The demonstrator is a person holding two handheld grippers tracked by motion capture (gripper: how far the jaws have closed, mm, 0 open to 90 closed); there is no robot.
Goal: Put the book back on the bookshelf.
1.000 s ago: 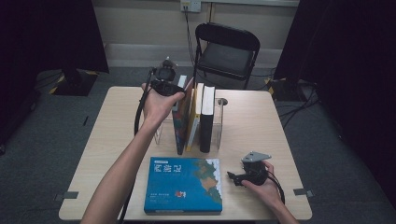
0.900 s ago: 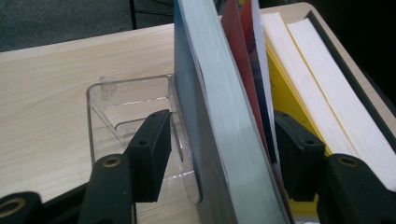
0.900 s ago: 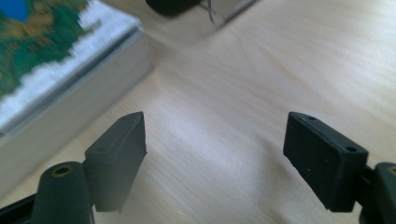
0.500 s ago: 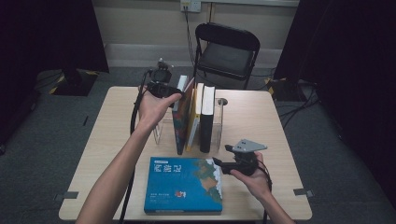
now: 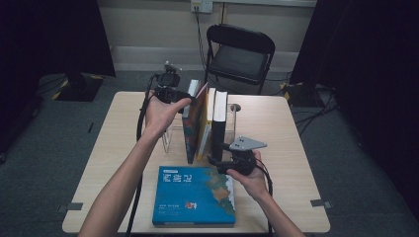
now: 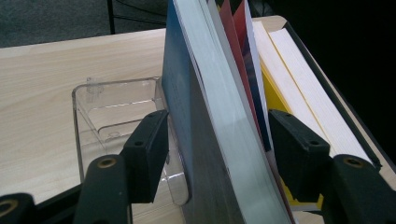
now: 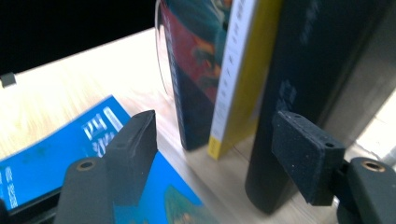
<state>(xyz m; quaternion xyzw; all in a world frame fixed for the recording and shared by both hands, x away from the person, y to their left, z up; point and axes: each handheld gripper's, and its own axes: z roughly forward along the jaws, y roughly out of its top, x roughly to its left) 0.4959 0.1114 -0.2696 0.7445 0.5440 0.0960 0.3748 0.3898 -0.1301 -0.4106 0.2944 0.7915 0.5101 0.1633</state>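
The blue-covered book (image 5: 189,129) is standing upright in the middle of the high view, leftmost in a row of three, leaning a little against the yellow-spined book (image 5: 206,123), with the black book (image 5: 219,123) just beside that. My left gripper (image 5: 184,96) is reaching in from the upper left of centre and straddling the top of the blue-covered book. In the left gripper view the blue-covered book (image 6: 205,140) is running up between the jaws, which are standing partly apart; I am seeing a gap on each side, so the pads are not pressing on it. A clear acrylic stand (image 6: 112,116) is sitting at the lower left of that frame, touching the book's left face.

My right gripper (image 5: 213,161) is hovering below centre in the high view, just in front of the row and above the upper right corner of the flat blue book (image 5: 192,195) lying at the bottom of the table (image 5: 296,148). Its jaws have just been closing a little, yet they are standing fairly wide with nothing between them. In the right gripper view the black book (image 7: 308,70) is filling the upper right, the flat blue book (image 7: 60,154) the lower left.
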